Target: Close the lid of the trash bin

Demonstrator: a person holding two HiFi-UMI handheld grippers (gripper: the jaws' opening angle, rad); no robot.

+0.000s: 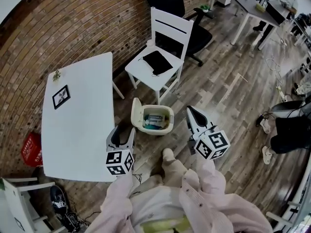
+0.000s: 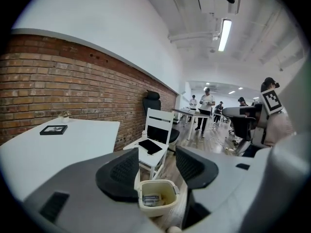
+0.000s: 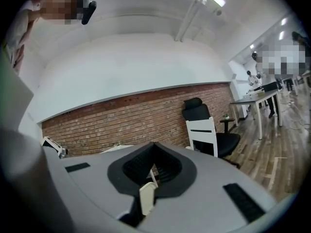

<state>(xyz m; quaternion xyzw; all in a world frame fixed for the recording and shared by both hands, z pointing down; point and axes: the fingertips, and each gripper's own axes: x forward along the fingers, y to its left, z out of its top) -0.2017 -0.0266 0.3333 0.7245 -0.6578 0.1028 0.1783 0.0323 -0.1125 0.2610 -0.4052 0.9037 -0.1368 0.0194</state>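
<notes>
**Head view.** Trash bin (image 1: 154, 131) sits on the wood floor (image 1: 228, 91), between the white counter (image 1: 77, 130) and the person's legs, just in front of a white chair (image 1: 172, 17). Its lid (image 1: 137, 111) stands open, tipped up on the counter side, and the contents show inside. Left gripper (image 1: 121, 130) hangs near the lid side. Right gripper (image 1: 190, 111) hangs near the opposite rim. Both are clear of the bin.

**Left gripper view.** Jaws wide apart, nothing between the pads. The bin shows past them, lower down, with the lid up.

**Right gripper view.** Jaw tips meet and grip nothing. The upright lid shows pale through the gap beneath them, with a brick wall (image 3: 121, 120) behind.
</notes>
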